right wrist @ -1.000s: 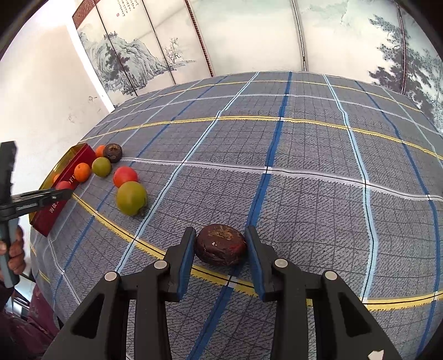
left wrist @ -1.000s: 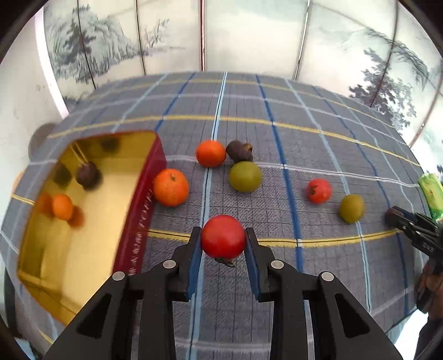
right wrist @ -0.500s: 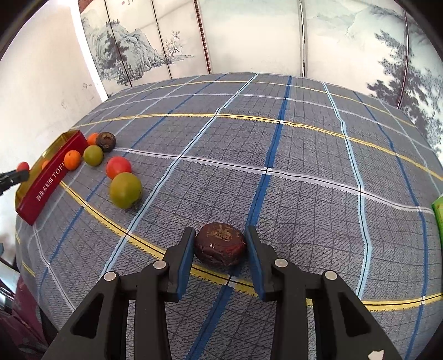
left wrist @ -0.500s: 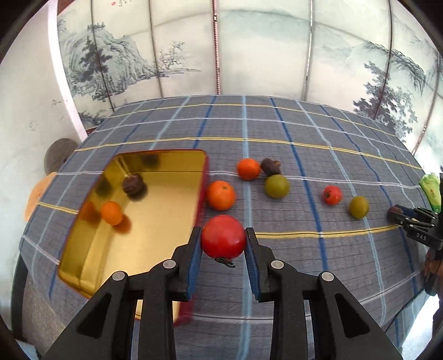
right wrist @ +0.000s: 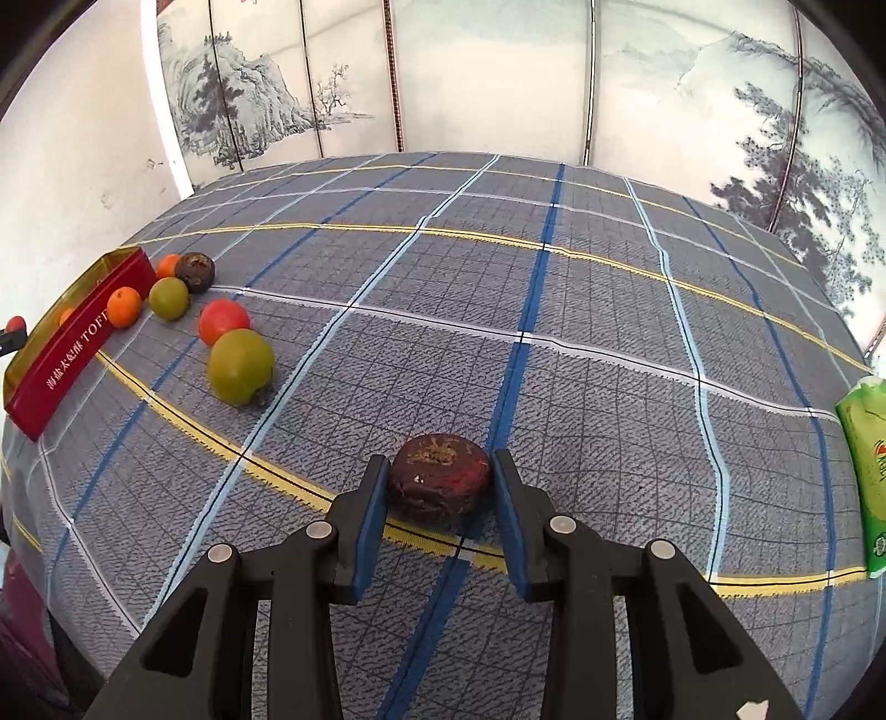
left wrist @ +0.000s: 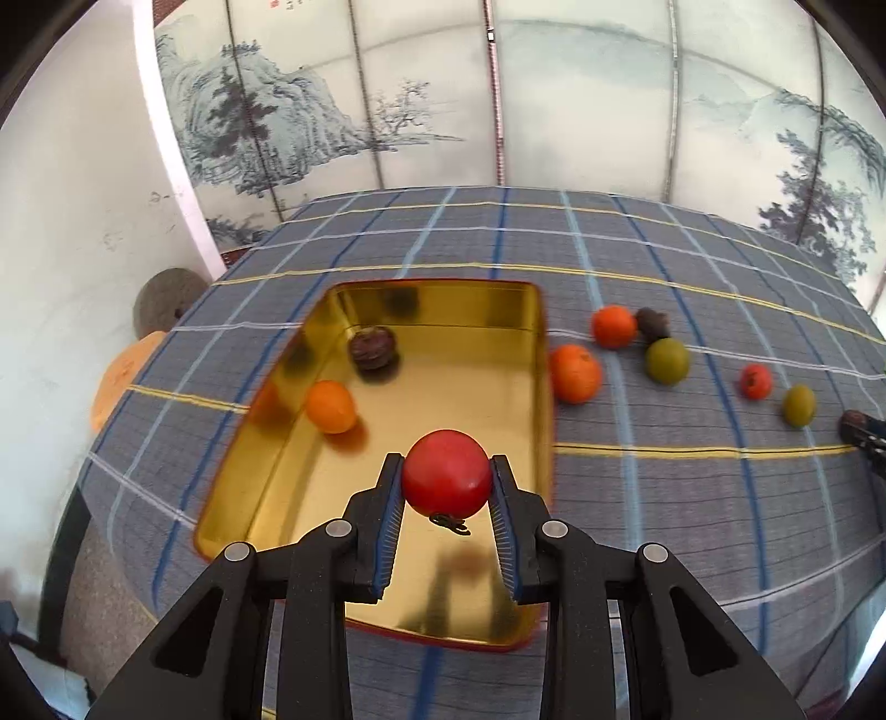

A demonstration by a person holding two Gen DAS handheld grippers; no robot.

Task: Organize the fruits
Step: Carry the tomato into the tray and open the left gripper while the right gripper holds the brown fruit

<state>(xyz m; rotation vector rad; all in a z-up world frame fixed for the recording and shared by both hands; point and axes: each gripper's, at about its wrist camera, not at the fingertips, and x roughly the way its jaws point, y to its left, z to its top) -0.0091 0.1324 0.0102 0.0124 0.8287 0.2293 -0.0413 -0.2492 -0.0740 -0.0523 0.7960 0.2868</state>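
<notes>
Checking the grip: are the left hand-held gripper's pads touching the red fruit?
Touching. Left wrist view: both pads press the red fruit's sides.

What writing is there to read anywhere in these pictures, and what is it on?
"TOF": white letters on the tin's red side, cut off by an orange.
Chinese characters before those letters: too small to read surely.
Green packet at the right edge: red print, not readable.
Wall screen, top edge: red marks, unreadable.

My left claw (left wrist: 446,481) clamps a red tomato (left wrist: 446,472) above the gold tin (left wrist: 443,620). Inside the tin lie an orange (left wrist: 330,406) and a dark fruit (left wrist: 372,347); six more fruits sit on the checked surface (left wrist: 692,498) to its right.
</notes>
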